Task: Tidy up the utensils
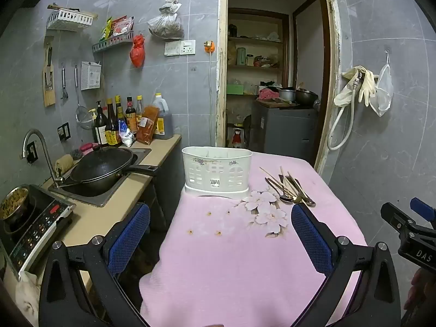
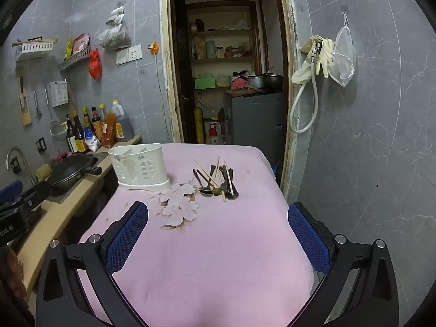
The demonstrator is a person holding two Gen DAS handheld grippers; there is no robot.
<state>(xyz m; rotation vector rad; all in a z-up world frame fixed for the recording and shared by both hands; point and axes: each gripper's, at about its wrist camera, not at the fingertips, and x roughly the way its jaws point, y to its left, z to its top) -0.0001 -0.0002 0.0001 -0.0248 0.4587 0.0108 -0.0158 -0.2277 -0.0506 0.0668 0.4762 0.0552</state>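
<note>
**Two open grippers above a pink table, utensils heaped beside a white caddy**

Nearest, in the left wrist view: left gripper [image 1: 220, 234], black arms with blue mesh pads, jaws spread wide with nothing between them but pink tablecloth [image 1: 218, 272]. Same in the right wrist view — right gripper [image 2: 218, 231], jaws fully apart, empty, tilted down over the cloth.

At the far right edge of the left view, part of the other black gripper body, printed "DAS". At the far left edge of the right view, the other gripper's body, lettering ending "obot.AI".

Midway up the cloth: printed white flower pattern [image 2: 178, 204]. Just beyond it, heap of utensils [image 2: 216, 182] — dark metal spoons and pale wooden chopsticks crossed over one another, lying flat. Left of the heap and slightly apart from it, white plastic utensil caddy [image 2: 139, 167] standing upright on its drip tray, dividers inside, cut-out window shapes and a small floral print on the front; no utensils seen in it.

Left of the table: counter with black wok [image 1: 105, 167] resting in the sink [image 1: 95, 199], tap, induction cooker [image 1: 35, 229], row of sauce bottles [image 1: 120, 122] with labels too small to read.

Farthest: grey tiled wall, open doorway [image 2: 226, 68] to a storeroom with shelves, gloves and a mesh bag hung on the right wall.
</note>
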